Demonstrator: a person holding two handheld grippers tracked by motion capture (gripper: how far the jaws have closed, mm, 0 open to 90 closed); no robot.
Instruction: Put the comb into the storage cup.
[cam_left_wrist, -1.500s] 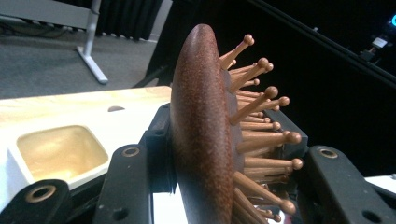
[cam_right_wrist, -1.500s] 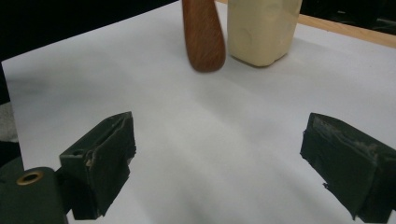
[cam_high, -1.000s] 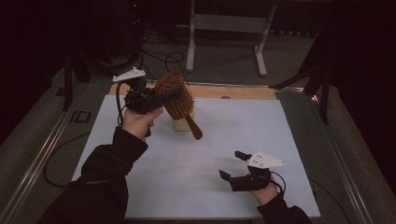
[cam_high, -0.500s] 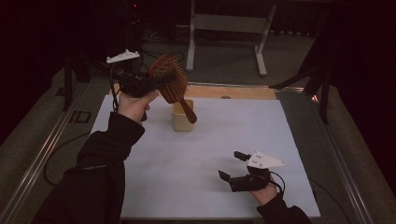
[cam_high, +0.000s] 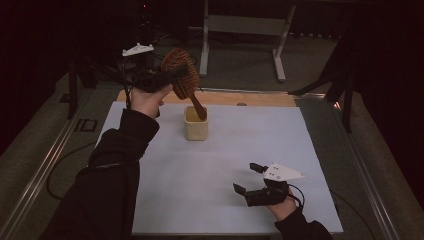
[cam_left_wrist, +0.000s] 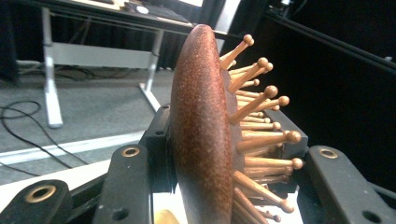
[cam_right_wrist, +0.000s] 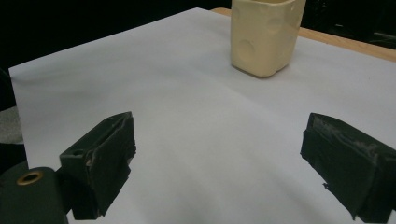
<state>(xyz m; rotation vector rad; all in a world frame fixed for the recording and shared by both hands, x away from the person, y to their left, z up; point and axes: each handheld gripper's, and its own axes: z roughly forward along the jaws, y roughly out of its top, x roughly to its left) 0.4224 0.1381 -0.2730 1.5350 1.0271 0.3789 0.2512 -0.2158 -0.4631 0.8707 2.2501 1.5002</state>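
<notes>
A brown wooden hairbrush (cam_high: 181, 74) with ball-tipped pins is held up over a cream square cup (cam_high: 196, 124) at the back of the white sheet. Its handle points down, with the tip at the cup's mouth. My left gripper (cam_high: 167, 79) is shut on the brush head; in the left gripper view the hairbrush (cam_left_wrist: 205, 135) stands edge-on between the jaws, pins to the right. My right gripper (cam_high: 248, 178) rests open near the front right of the sheet, nothing between its jaws. In the right gripper view the cup (cam_right_wrist: 264, 35) stands ahead of my right gripper (cam_right_wrist: 233, 168).
A white sheet (cam_high: 215, 165) covers the table, with a wooden strip (cam_high: 250, 99) along its far edge. Metal rails run down both sides. A metal table frame (cam_high: 240, 30) and floor cables lie beyond, in the dark.
My left gripper has lifted and swung the hairbrush left and upright, so its handle now points down into the cup's mouth. The right gripper has stayed put.
</notes>
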